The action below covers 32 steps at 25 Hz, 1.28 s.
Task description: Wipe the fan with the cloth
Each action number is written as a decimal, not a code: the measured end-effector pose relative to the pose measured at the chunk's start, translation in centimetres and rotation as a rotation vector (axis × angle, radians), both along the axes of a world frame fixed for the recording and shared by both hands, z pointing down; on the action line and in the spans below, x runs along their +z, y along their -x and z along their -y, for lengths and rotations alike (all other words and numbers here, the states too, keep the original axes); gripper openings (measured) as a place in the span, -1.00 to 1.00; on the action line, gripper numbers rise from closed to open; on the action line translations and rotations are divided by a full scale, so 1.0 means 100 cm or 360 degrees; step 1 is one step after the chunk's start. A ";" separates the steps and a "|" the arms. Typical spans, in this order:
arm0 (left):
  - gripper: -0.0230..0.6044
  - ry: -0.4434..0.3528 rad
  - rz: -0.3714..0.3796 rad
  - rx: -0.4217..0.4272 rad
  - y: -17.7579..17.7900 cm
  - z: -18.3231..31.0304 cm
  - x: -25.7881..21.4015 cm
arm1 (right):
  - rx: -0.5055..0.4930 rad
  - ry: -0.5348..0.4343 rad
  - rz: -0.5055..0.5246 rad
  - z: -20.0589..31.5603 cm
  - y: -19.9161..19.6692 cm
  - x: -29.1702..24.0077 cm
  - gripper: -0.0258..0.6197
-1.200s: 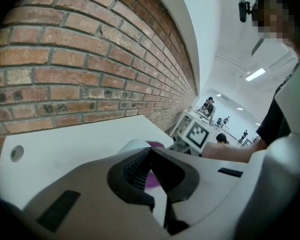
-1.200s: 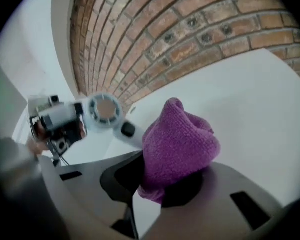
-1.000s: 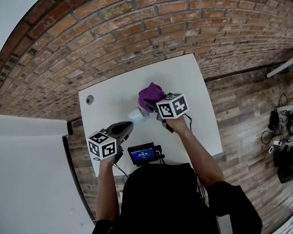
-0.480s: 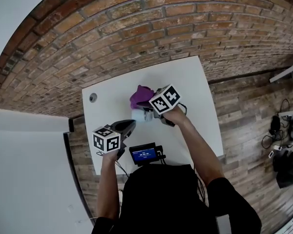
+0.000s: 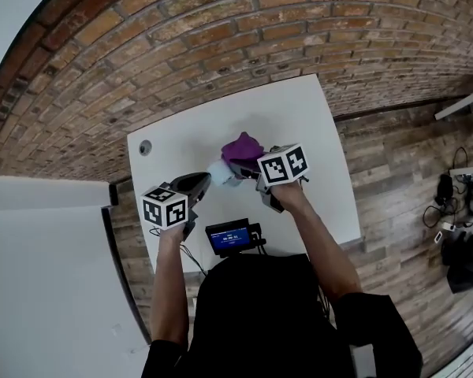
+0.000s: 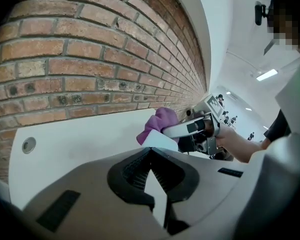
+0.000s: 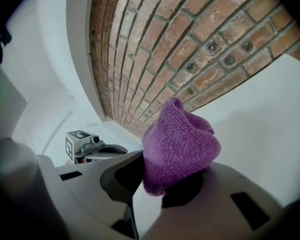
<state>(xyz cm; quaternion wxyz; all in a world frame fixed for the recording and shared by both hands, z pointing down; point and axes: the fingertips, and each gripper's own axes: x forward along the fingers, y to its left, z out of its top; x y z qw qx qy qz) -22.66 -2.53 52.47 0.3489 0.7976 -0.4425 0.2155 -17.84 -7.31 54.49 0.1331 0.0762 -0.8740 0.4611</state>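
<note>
The fan [image 5: 219,172] is sitting loose on the table [image 5: 315,132] between the grippers, so with the left gripper [image 6: 151,154] closed on nothing, the cloth [image 7: 180,144] clamped in the right gripper [image 7: 155,189] is probably risking shoving it away.

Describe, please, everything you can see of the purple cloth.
The purple cloth is a fuzzy, microfibre-looking rag, bunched into a rounded lump with a fold at its top. Its lower edge is pinched between the fingers of the right gripper, the rest standing up past them, above the white table near the brick wall.
</note>
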 end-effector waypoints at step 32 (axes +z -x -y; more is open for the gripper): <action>-0.91 -0.0070 0.0099 0.0102 -0.023 0.009 -0.019 | 0.0423 0.0239 0.0463 0.008 -0.013 -0.052 -0.73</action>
